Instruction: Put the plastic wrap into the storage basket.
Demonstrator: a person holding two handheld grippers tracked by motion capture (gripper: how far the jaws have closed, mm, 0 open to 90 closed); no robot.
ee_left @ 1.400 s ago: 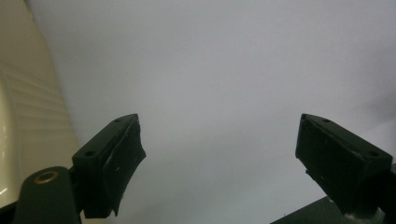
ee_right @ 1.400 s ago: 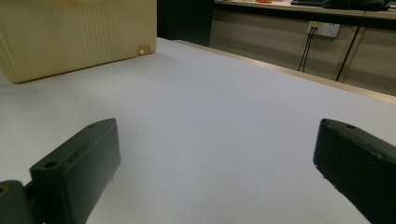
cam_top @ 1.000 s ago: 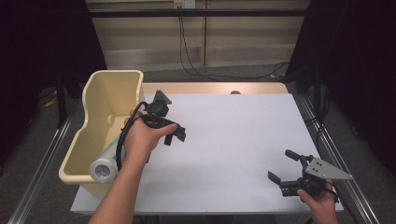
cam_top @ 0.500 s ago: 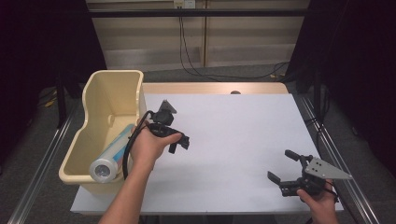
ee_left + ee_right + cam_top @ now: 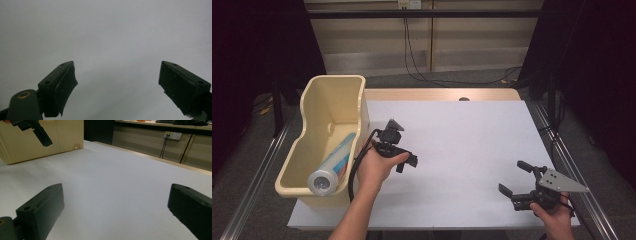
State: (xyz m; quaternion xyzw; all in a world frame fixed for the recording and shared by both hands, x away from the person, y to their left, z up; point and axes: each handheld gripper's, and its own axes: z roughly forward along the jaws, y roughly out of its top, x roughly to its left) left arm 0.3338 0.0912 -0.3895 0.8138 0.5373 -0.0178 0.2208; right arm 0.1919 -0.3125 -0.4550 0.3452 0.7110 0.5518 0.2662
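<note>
Here, the left tongs are held wide apart and empty above the white surface, just beside the cream bin, with nothing but the bare sheet seen between their jaws. The right tongs are likewise spread wide and empty, low over the near right corner, well apart from the left. Inside the bin, a rolled tube is laid lengthwise.
</note>
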